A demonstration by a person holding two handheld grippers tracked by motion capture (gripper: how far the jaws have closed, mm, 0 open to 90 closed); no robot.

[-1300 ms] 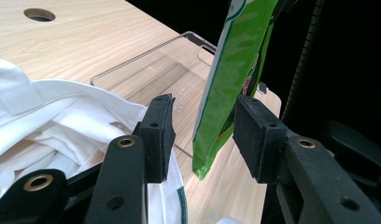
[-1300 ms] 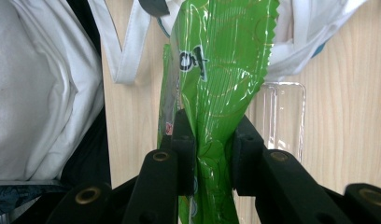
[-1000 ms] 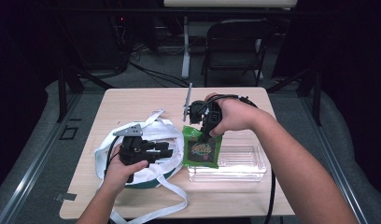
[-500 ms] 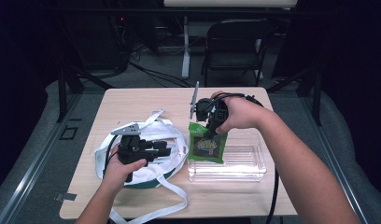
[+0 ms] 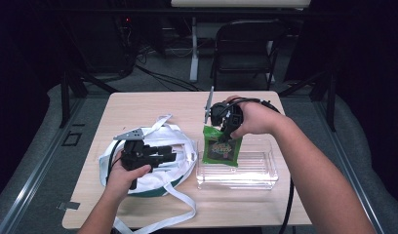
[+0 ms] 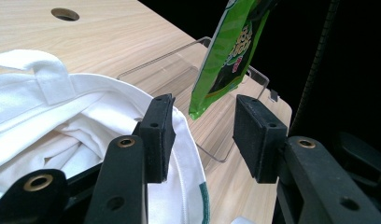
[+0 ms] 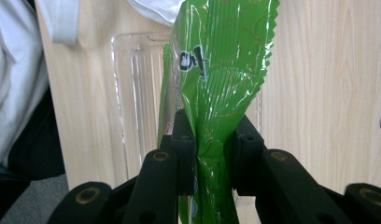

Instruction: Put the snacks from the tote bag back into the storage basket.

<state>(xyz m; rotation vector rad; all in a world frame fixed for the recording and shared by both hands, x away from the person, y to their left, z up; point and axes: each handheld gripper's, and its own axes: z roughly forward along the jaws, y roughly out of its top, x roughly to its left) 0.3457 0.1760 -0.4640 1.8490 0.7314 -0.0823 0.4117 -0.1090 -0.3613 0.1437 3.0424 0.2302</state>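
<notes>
green snack packet [image 5: 221, 150] pinched in right gripper [image 5: 225, 132], centre frame.
lower gently into clear plastic tray [image 5: 258, 171], lower right (left gripper [image 5: 160, 155] half open, holding nothing, over white bag [image 5: 180, 141]).

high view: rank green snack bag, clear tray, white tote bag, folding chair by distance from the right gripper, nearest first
1. green snack bag: pinched in the right gripper, hanging below it.
2. clear tray: on the table just under the bag.
3. white tote bag: table's left side, by the left gripper.
4. folding chair: on the floor beyond the table's far edge.
</notes>
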